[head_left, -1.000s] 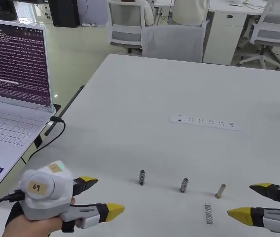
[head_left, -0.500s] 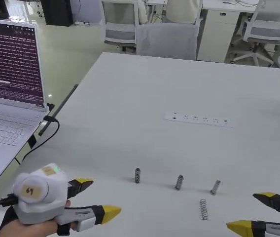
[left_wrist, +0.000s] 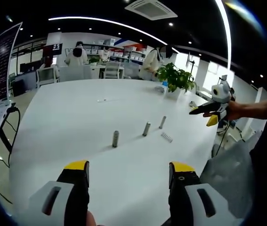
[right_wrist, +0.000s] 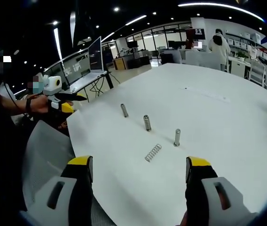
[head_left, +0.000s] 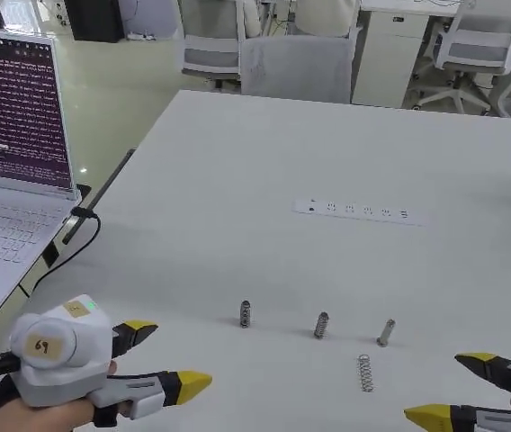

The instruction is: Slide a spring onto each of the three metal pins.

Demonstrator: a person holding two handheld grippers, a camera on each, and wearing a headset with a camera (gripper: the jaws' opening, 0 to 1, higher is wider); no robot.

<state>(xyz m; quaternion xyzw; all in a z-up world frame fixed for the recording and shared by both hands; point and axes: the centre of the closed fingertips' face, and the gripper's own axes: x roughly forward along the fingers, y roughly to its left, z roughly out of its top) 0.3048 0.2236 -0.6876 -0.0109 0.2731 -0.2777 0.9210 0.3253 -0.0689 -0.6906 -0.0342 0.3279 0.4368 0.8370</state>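
Right hand-held gripper (head_left: 452,388) backed off loose spring (head_left: 363,372); "69" (head_left: 43,346) on left hand-held gripper (head_left: 167,355).

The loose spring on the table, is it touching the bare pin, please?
Apart: the right gripper view shows white table between the loose spring and the bare pin.

This is an open-plan office. Swivel chairs (head_left: 209,49) and desks (head_left: 390,54) stand behind a large white tabletop (head_left: 282,153) carrying a laptop (head_left: 8,180) and power strip (head_left: 359,212). A potted plant (left_wrist: 173,77) and strip ceiling lights (left_wrist: 100,21) show beyond.
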